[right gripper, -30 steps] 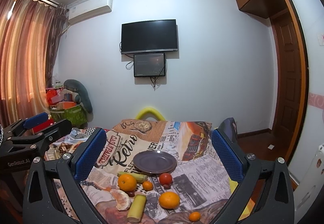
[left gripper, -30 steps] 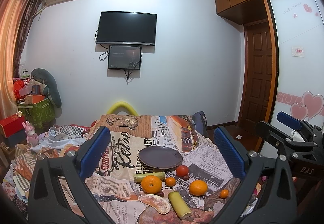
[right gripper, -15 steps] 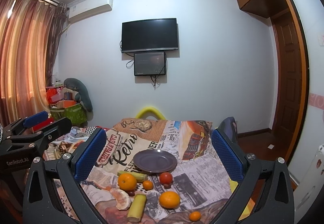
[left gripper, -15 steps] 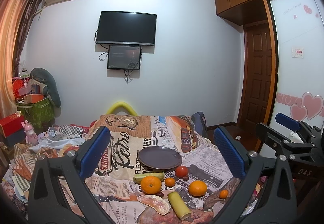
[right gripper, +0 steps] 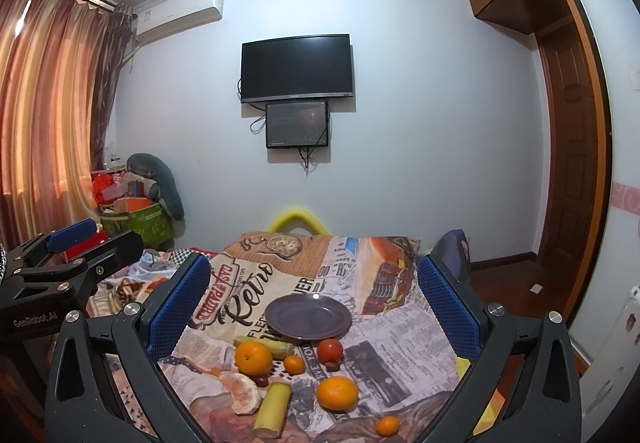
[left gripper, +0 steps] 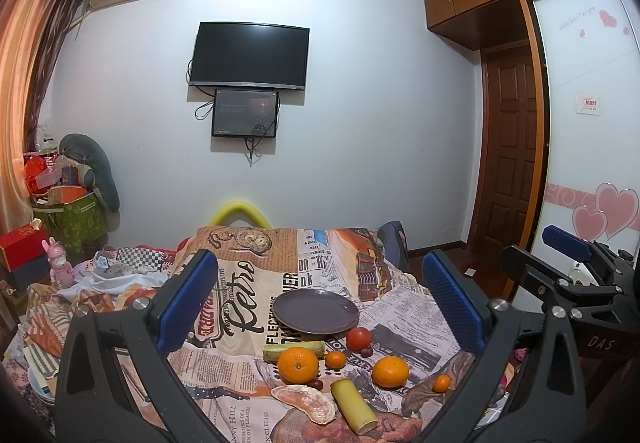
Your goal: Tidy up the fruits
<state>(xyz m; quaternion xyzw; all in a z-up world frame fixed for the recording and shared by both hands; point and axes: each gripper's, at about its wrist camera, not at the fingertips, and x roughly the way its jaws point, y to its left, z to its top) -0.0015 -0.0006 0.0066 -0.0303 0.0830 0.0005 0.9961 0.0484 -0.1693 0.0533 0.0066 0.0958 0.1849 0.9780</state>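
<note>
An empty dark plate (left gripper: 316, 312) (right gripper: 308, 318) lies on the newspaper-print cloth. In front of it lie two big oranges (left gripper: 298, 364) (left gripper: 391, 371), two small tangerines (left gripper: 335, 359) (left gripper: 441, 383), a red tomato (left gripper: 358, 338), a peeled citrus piece (left gripper: 304, 403), two sugarcane pieces (left gripper: 353, 404) (left gripper: 294, 349) and small dark fruits (left gripper: 365, 352). My left gripper (left gripper: 320, 303) is open and empty, held above and short of the fruit. My right gripper (right gripper: 314, 303) is open and empty too, at the same height, to the right of the left one.
The cloth-covered table (left gripper: 256, 275) ends at a yellow chair back (left gripper: 239, 211). Cluttered fabric and boxes (left gripper: 64, 275) lie to the left. A dark chair (right gripper: 452, 247) stands at the right, before a wooden door (left gripper: 508, 163).
</note>
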